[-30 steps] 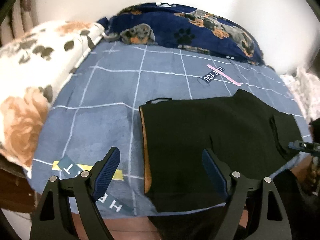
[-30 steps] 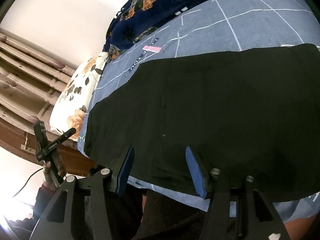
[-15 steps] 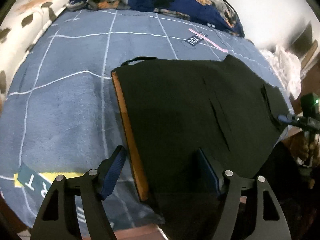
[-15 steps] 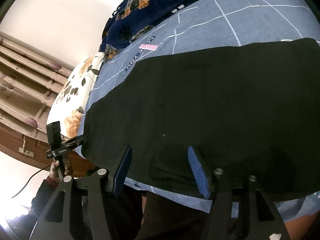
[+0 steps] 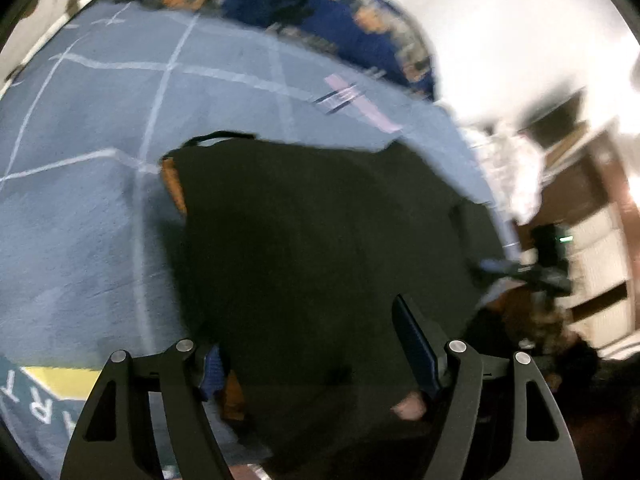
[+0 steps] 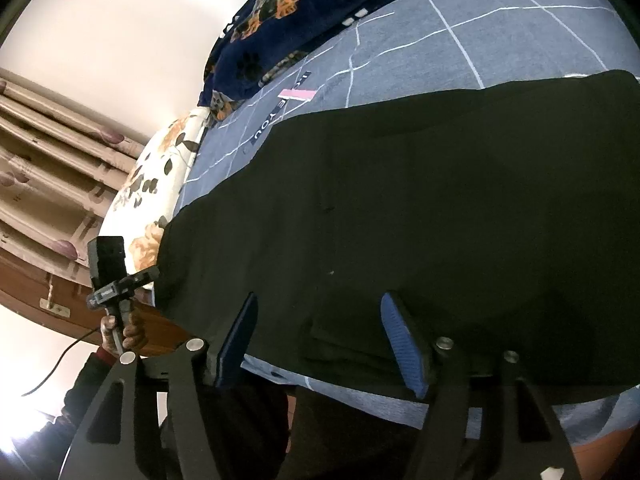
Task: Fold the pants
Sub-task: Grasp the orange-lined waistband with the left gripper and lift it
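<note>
Black pants (image 5: 320, 224) with an orange inner waistband (image 5: 173, 188) lie flat on a blue grid blanket (image 5: 80, 220). In the left wrist view, my left gripper (image 5: 316, 348) is open, its jaws straddling the near waist end of the pants. In the right wrist view the pants (image 6: 420, 208) spread wide across the bed. My right gripper (image 6: 320, 340) is open, its jaws over the near edge of the pants by a folded flap. The left view is motion-blurred.
A dark blue dog-print blanket (image 6: 304, 12) lies along the wall. A floral pillow (image 6: 152, 188) sits at the bed's end by curtains (image 6: 48, 160). The other hand-held gripper (image 6: 112, 276) shows left of the bed. A wooden bed edge (image 6: 60, 300) runs below.
My left gripper has moved forward and right over the waist end of the pants, which now sits between its jaws. My right gripper has stayed almost in place.
</note>
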A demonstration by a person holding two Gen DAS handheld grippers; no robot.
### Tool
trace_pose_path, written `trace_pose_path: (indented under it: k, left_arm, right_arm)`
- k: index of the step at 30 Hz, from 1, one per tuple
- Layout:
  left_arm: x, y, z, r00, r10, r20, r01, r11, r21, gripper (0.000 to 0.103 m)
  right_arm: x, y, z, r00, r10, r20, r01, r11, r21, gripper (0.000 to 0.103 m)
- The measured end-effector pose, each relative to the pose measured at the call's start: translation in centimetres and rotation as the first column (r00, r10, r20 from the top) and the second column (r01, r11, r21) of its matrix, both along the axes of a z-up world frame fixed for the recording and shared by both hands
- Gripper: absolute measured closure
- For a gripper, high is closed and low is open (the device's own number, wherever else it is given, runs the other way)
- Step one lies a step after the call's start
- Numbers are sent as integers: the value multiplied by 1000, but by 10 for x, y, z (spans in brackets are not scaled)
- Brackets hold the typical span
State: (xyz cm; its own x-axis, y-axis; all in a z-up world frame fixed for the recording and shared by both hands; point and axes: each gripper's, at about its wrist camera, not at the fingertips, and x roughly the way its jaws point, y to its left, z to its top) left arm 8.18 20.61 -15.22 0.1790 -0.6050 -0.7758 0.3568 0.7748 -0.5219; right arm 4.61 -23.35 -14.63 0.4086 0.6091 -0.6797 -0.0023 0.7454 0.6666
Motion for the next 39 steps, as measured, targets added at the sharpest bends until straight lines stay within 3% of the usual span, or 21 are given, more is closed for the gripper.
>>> trace_pose_path:
  k: [1, 10, 12, 13, 14, 20, 29, 39]
  left_arm:
    - [-1, -2, -5, 1000, -7, -7, 7, 1000, 30, 31]
    - [-4, -12, -3, 1000, 28, 13, -29, 997, 73, 28]
    - [-4, -18, -2, 998, 44, 40, -48, 995, 92, 42]
    - [-5, -20, -2, 996, 60, 69, -69, 988, 138, 61]
    - [-7, -20, -2, 995, 69, 77, -79, 987, 142, 65]
    - [-26, -25, 23, 975, 144, 168, -163, 980, 111, 83]
    - [-42, -45, 71, 957, 226, 183, -218, 974, -61, 85]
    - [-51, -96, 115, 960, 162, 230, -139, 984, -110, 85]
  right_arm:
    - [0, 0, 0, 1000, 1, 0, -1, 1000, 1, 40]
    - [3, 1, 0, 1000, 2, 2, -2, 1000, 4, 38]
    - [2, 1, 1, 1000, 2, 3, -2, 1000, 3, 38]
    - [3, 0, 1, 1000, 2, 3, -2, 1000, 3, 38]
    - [3, 0, 0, 1000, 1, 4, -1, 1000, 4, 38]
    - [3, 3, 1, 1000, 1, 5, -1, 1000, 5, 38]
    - [4, 4, 2, 1000, -3, 12, 3, 1000, 18, 38]
    - [5, 1, 11, 999, -10, 48, 5, 995, 102, 36]
